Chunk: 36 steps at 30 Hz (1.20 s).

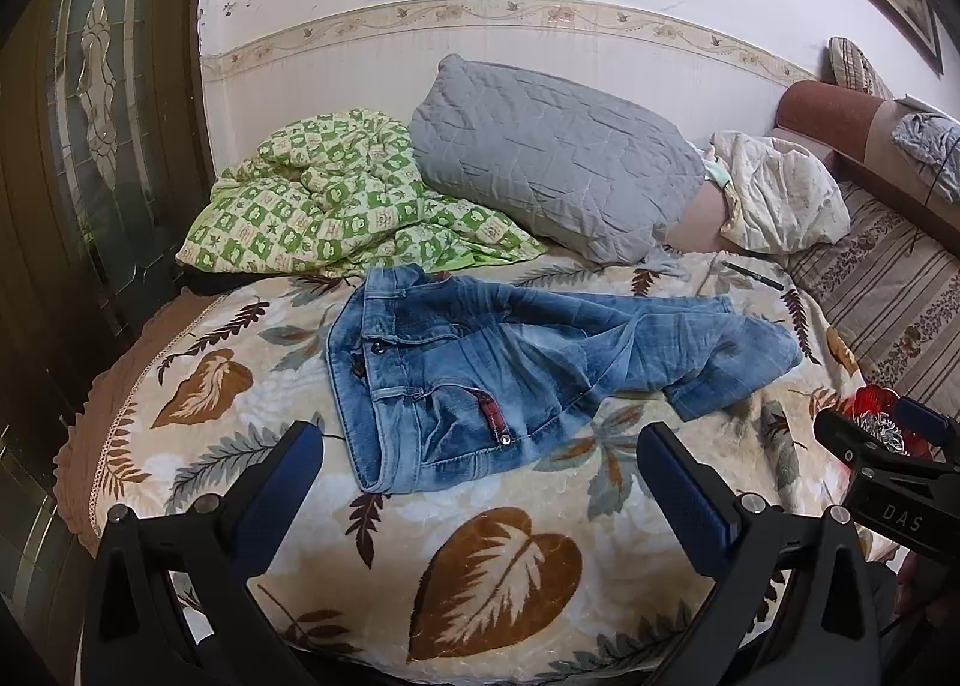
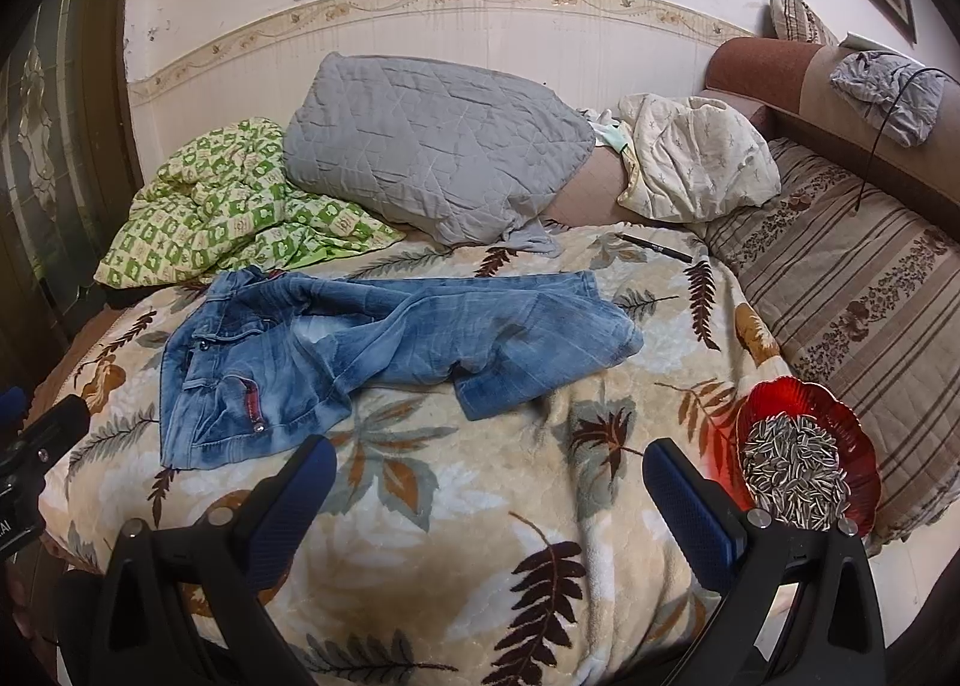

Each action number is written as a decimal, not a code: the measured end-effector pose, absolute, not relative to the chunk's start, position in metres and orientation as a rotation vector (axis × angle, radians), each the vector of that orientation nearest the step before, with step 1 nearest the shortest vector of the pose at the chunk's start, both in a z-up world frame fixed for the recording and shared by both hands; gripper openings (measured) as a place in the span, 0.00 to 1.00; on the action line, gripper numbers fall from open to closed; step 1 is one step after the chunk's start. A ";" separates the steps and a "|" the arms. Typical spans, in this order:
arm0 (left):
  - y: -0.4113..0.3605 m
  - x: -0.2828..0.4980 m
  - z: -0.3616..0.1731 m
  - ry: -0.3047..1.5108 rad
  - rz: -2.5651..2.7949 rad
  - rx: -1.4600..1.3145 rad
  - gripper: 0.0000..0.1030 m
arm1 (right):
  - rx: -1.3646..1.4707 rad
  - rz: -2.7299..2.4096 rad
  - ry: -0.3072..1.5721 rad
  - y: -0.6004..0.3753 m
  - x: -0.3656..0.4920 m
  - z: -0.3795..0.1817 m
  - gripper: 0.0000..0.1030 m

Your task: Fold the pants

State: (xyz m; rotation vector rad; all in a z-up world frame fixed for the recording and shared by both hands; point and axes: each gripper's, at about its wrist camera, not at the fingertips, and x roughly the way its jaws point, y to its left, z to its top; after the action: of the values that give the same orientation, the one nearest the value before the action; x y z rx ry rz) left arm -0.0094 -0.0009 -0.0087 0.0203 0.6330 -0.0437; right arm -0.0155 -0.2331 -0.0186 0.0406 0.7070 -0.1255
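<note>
A: What does the left wrist view show?

B: The left tongs (image 1: 480, 482) hang with jaws apart, holding nothing, above the bed's (image 1: 492, 566) near edge. Blue jeans (image 1: 480, 368) lie unfolded mid-bed, waistband toward the left edge, legs crossed and rumpled toward the right. No fold looks started; the whole job seems left.

A: And the right wrist view?

B: The right tongs (image 2: 489, 476) are also spread and empty, short of the jeans (image 2: 372, 350). A red dish of seeds (image 2: 807, 452) sits near the bed's (image 2: 456, 536) right edge, beside the tongs, and could be knocked. A grey pillow (image 2: 432, 158), green quilt (image 2: 222, 206) and pen (image 2: 651, 246) crowd the far edge.
</note>
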 end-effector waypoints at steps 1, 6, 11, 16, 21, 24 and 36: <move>-0.001 -0.009 -0.009 0.634 -0.045 0.020 1.00 | 0.040 -0.125 0.708 -0.233 -0.015 -0.018 1.00; -0.002 -0.009 -0.009 0.634 -0.045 0.021 1.00 | 0.042 -0.128 0.709 -0.233 -0.015 -0.019 1.00; -0.002 -0.009 -0.010 0.635 -0.045 0.019 1.00 | 0.043 -0.126 0.710 -0.234 -0.015 -0.020 1.00; -0.002 -0.009 -0.010 0.636 -0.045 0.019 1.00 | 0.042 -0.123 0.712 -0.234 -0.015 -0.021 1.00; -0.002 -0.009 -0.011 0.637 -0.044 0.020 1.00 | 0.043 -0.125 0.712 -0.234 -0.015 -0.021 1.00; -0.003 -0.009 -0.011 0.638 -0.045 0.022 1.00 | 0.042 -0.125 0.711 -0.234 -0.015 -0.021 1.00; -0.003 -0.009 -0.011 0.638 -0.044 0.022 1.00 | 0.043 -0.122 0.713 -0.235 -0.014 -0.022 1.00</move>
State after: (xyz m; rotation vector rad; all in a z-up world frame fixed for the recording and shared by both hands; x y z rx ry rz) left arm -0.0087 -0.0034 -0.0114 0.0221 0.6378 -0.0440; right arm -0.0143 -0.2354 -0.0216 0.0426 0.7134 -0.1223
